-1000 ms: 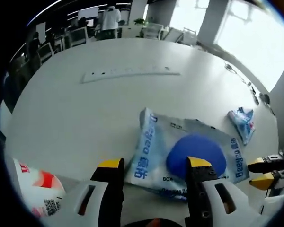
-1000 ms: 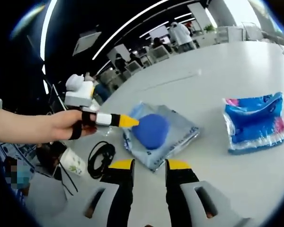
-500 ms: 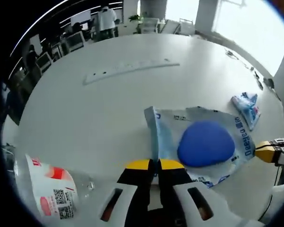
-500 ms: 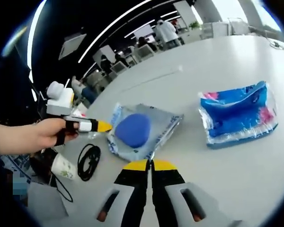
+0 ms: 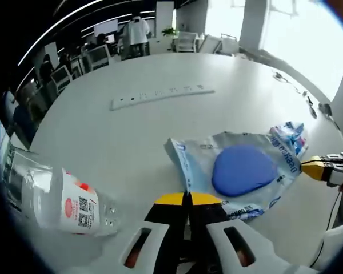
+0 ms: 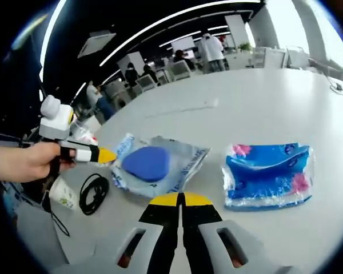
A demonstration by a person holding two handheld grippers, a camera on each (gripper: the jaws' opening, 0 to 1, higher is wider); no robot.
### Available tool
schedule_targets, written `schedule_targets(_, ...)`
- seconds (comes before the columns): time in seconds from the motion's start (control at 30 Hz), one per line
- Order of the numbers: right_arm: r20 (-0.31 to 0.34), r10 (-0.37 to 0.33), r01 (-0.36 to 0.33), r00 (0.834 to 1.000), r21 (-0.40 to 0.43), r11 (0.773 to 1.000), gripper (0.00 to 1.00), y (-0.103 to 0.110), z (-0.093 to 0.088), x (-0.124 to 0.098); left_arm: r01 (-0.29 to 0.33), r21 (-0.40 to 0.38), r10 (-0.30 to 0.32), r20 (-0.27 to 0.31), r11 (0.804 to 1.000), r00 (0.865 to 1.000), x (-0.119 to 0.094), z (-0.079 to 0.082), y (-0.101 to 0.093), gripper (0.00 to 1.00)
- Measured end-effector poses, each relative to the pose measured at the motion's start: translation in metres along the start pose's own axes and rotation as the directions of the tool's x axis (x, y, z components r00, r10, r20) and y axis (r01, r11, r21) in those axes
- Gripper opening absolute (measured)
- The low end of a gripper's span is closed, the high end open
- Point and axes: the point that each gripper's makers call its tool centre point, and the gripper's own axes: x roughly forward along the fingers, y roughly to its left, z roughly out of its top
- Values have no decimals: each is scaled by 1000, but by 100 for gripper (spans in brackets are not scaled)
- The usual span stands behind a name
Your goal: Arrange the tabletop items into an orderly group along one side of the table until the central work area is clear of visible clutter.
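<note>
**Both tongs pinching the wipes pack, dragging step in hand**

The left gripper is sitting with its jaws pressed together on the near edge of the wipes pack, the blue lid lying at one o'clock from the tips. The right gripper is likewise clamping shut on the pack's opposite edge, the pack spreading toward eleven o'clock. At two o'clock the blue tissue packet is lying just beside it. At nine o'clock in the left gripper view a plastic bottle is lying on the white table; a power strip is stretching across at twelve. Judging by this, the pack is being shifted; next, both grippers need to travel together toward one table edge.
</note>
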Motion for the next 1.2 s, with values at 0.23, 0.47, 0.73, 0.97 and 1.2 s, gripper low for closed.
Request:
schedule_targets(0.23, 4, -5, 5, 1000, -51, 999, 0, -7, 13, 3, -8, -45, 8, 19, 999, 1000, -2, -3, -4, 0)
schedule_targets(0.47, -38, -32, 28, 999, -109, 994, 0, -22, 3, 4, 1, -15, 0, 13, 1000, 1000, 11, 2, -12, 0)
schedule_targets(0.73, -40, -40, 35, 998, -106, 994, 0, -28, 3, 5, 9, -20, -9, 4, 1000, 1000, 17, 0, -18, 0)
schedule_targets(0.97, -57, -47, 41, 997, -97, 994, 0, -30, -2, 8, 16, -37, -16, -8, 999, 1000, 21, -4, -18, 0)
schedule_targets(1.2, -87, -63, 54, 994, -100, 993, 0, -35, -13, 8, 26, -44, -27, -22, 999, 999, 24, -8, -21, 0)
